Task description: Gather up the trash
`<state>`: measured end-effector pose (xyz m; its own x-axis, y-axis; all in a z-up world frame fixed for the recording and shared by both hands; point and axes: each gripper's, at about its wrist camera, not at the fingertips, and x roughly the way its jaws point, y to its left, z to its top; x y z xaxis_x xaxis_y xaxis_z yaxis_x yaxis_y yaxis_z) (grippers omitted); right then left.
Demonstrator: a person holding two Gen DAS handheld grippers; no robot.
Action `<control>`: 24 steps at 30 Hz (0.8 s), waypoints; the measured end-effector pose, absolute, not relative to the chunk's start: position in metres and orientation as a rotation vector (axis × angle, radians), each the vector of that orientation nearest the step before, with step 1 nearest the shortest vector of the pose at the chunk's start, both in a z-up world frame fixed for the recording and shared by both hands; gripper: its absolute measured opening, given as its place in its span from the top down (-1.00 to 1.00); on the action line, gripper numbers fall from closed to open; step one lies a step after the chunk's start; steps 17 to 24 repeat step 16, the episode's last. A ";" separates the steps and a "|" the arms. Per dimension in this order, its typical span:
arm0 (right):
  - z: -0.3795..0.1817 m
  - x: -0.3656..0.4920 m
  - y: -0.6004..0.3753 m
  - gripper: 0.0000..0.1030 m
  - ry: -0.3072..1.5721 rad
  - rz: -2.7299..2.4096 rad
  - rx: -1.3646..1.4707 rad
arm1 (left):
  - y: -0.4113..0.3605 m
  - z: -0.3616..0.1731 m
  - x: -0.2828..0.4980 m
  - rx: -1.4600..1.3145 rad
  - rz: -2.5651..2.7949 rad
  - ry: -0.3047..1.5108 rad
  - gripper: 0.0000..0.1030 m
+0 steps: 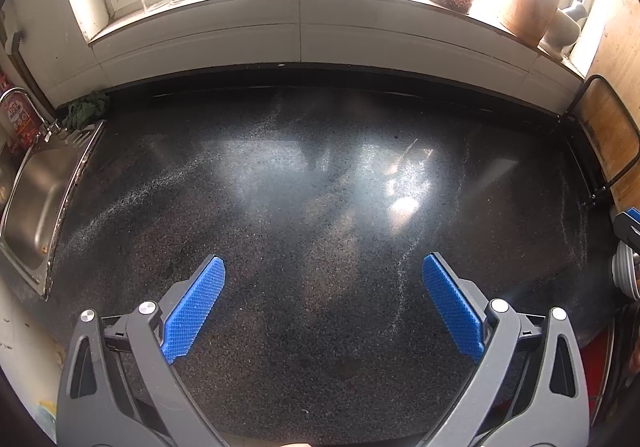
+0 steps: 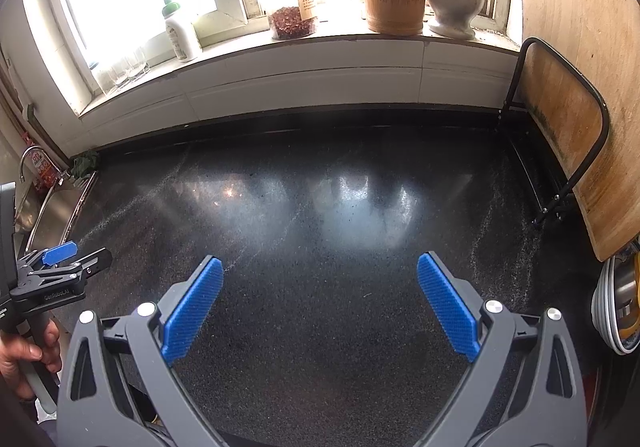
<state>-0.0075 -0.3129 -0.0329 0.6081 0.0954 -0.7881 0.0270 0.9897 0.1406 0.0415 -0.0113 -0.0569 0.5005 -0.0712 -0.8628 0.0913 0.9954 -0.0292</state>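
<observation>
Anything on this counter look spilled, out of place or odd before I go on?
Pale powdery streaks cross the dark speckled countertop, clearest near the right side; they look like wipe residue. A crumpled green cloth sits bunched in the back corner by the steel sink. No loose trash shows. Both grippers, left and right, are open and empty.

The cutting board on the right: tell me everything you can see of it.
The cutting board is a worn, pale wooden slab with rounded corners, stained darker and greenish along its left edge. It stands on edge in a thin black wire rack at the right end of the dark speckled counter. It leans back toward a larger wooden board behind it. The rack's feet rest on the counter. Neither open gripper is near it.
</observation>
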 end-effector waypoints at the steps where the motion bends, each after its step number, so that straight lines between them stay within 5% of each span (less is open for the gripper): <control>1: -0.033 -0.008 -0.313 -0.84 0.917 0.039 0.144 | -0.011 -0.057 0.041 0.017 -0.102 1.043 -0.87; 24: -0.042 -0.004 -0.320 -0.84 0.930 0.027 0.153 | -0.010 -0.064 0.049 0.038 -0.096 1.045 -0.87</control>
